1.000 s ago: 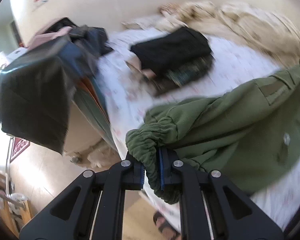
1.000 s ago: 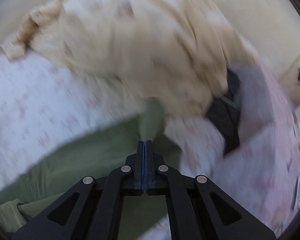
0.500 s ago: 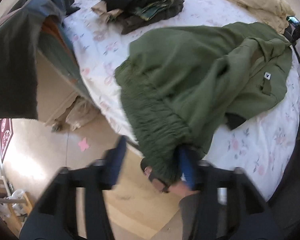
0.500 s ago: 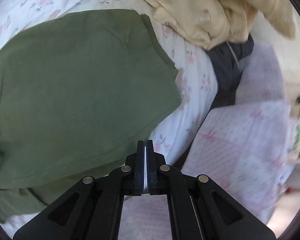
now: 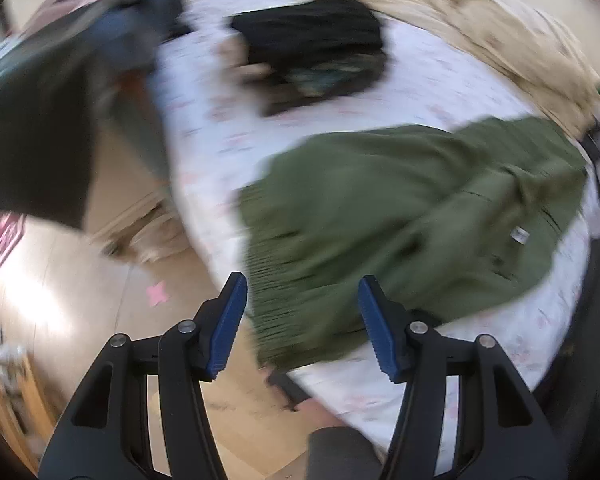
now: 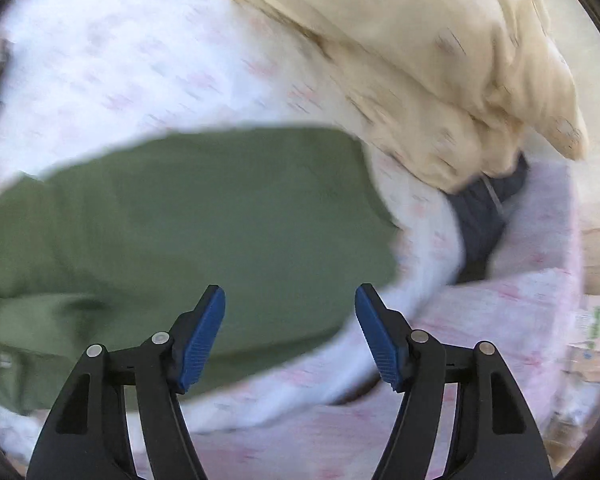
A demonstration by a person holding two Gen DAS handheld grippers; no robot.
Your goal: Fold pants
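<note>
The green pants [image 5: 400,208] lie spread on the white flowered bed sheet [image 5: 440,80], with the ribbed elastic waistband [image 5: 276,280] at the near edge of the bed. My left gripper [image 5: 302,324] is open and empty, just above the waistband. In the right wrist view the pants [image 6: 204,224] lie flat on the sheet [image 6: 120,60]. My right gripper [image 6: 290,334] is open and empty above their near edge. Both views are blurred by motion.
A stack of folded dark clothes [image 5: 312,48] sits at the far side of the bed. A cream blanket [image 6: 440,56] is bunched behind the pants. Dark garments [image 5: 40,112] hang at the left. Wooden floor [image 5: 100,300] lies beside the bed. A pink quilt [image 6: 520,280] lies right.
Both grippers have let go of the pants and opened wide. The pants dropped flat onto the bed, and both grippers pulled back a little above them.
</note>
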